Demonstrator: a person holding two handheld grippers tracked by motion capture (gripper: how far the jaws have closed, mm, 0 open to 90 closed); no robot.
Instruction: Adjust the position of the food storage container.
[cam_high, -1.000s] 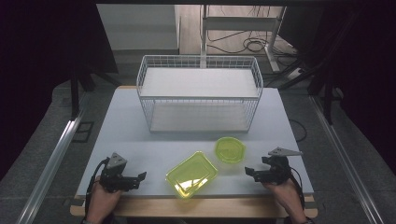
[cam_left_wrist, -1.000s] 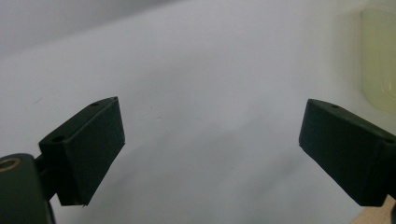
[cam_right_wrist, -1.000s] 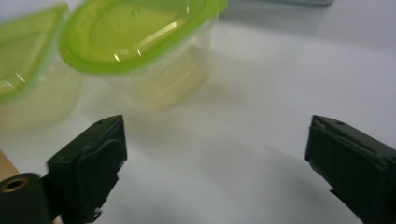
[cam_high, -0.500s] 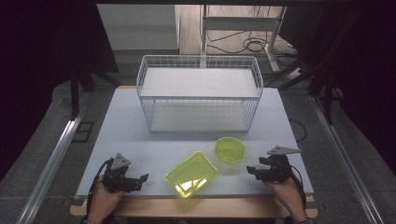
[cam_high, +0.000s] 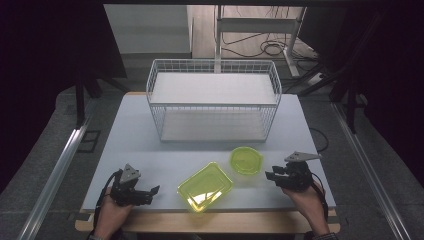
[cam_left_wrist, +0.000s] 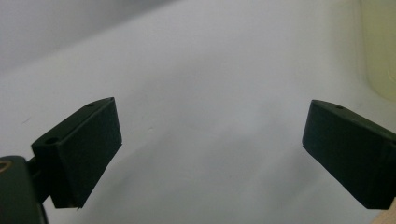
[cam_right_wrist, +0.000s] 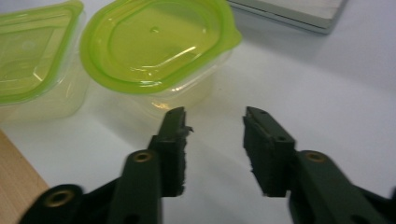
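Here, item by item, largest first.

Tabletop (cam_high: 130, 135): pale grey-white surface with a wooden front edge. No writing legible on it.

Wire basket (cam_high: 214, 100): white, rectangular, standing upright at the far middle of the tabletop, with a flat white panel across its top level. No label readable.

Rectangular container (cam_high: 205, 186): translucent, with a yellow-green lid, lying near the front edge between the two hands, set at a slant to that edge. Its lid carries a faint embossed round mark, too blurred to read in the right gripper view.

Small container (cam_high: 246, 160): rounded, translucent, yellow-green lid on, just beside the rectangular one at its far right corner; whether the two touch cannot be told. A tiny raised dot sits at the lid's middle; no brand or lettering can be made out.

Left gripper (cam_high: 150, 192): held in the left hand at the front left, well apart from the rectangular container. Jaws spread wide over bare tabletop, nothing between them.

Right gripper (cam_high: 270, 176): held in the right hand at the front right, pointing at the small container and near it, not touching. Jaws have just been closing; a moderate gap remains, with nothing between them.
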